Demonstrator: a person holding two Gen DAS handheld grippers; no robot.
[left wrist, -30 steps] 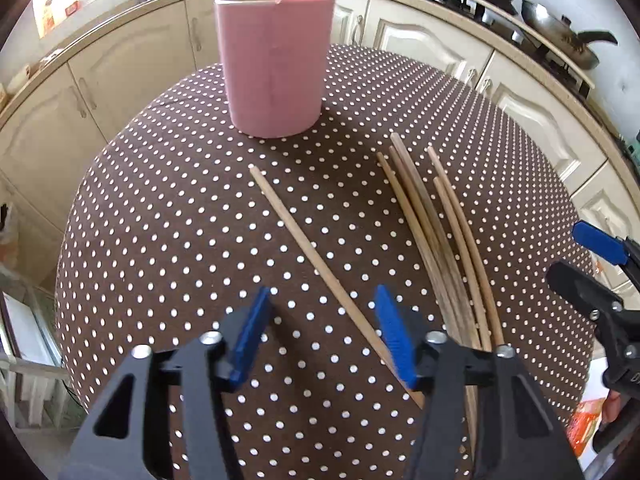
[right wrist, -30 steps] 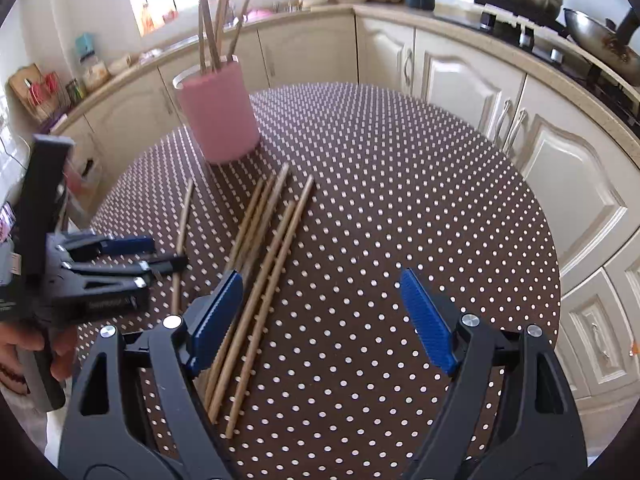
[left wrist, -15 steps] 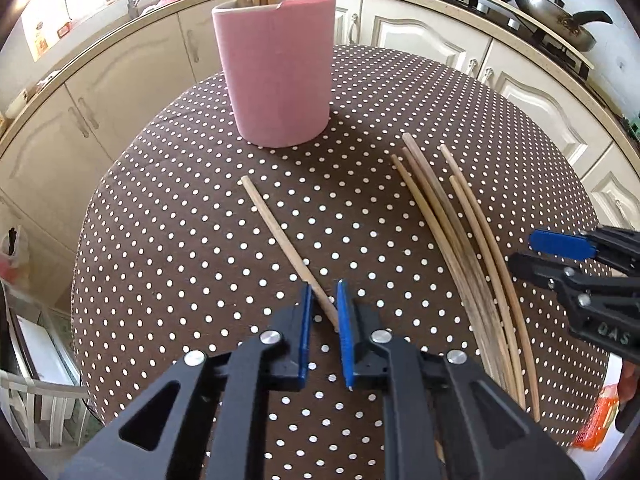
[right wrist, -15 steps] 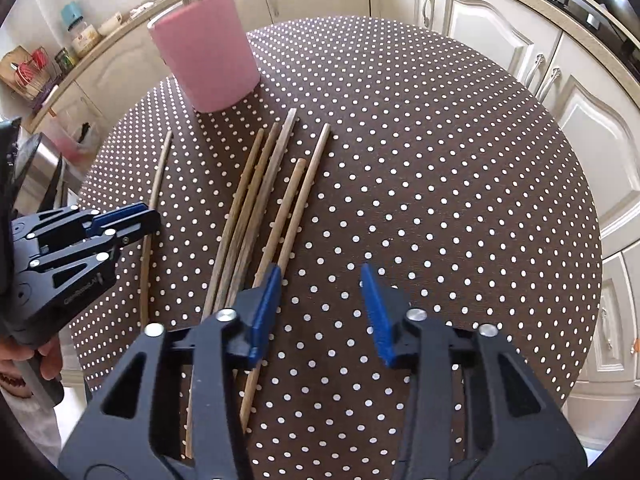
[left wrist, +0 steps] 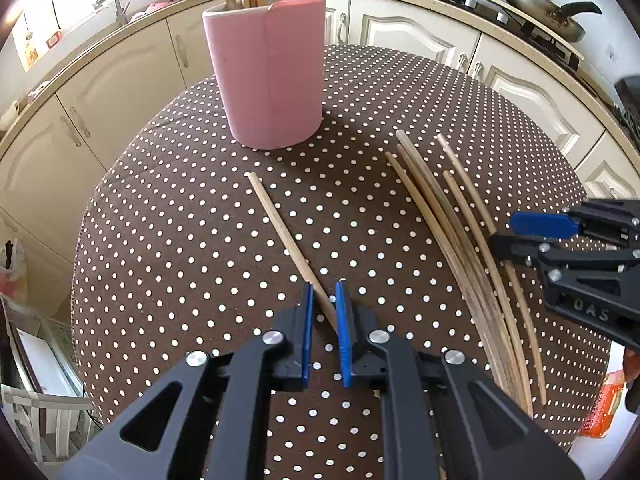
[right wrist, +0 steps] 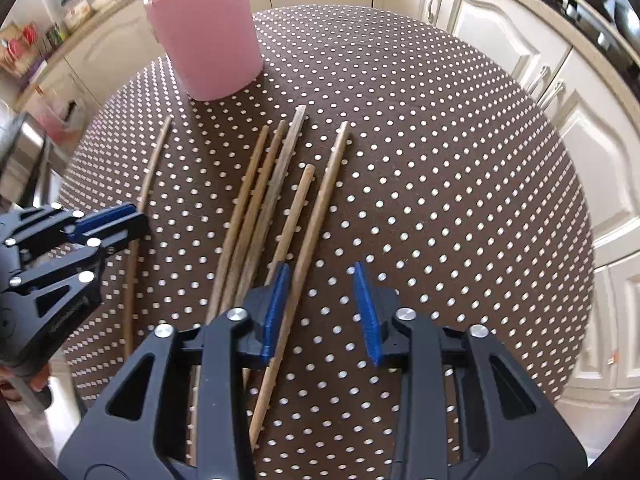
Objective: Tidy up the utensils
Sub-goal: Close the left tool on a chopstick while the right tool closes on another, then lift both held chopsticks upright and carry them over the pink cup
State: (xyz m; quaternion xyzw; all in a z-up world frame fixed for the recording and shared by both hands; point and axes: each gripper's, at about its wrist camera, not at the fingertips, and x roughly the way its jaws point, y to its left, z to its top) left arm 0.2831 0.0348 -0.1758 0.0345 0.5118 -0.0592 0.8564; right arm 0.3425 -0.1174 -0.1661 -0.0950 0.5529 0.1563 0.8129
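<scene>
a lone wooden chopstick (left wrist: 286, 236) lies on the polka-dot tablecloth (left wrist: 168, 240), running from below the pink holder (left wrist: 268, 76) down to the lower middle of the left wrist frame. there the left gripper (left wrist: 325, 316) has its blue pads almost together around the stick's near end; they look pressed on it. to the right, a bunch of five chopsticks (left wrist: 460, 240) fans toward the lower right. in the right wrist frame the right gripper (right wrist: 322, 308) sits low at centre, its jaws partly apart and just narrowing; the rightmost chopstick (right wrist: 308, 248) runs just beside the left pad, with the right pad well clear of it. the holder, with more sticks upright inside, stands at the top. cream cabinets (left wrist: 420, 40) curve behind.
</scene>
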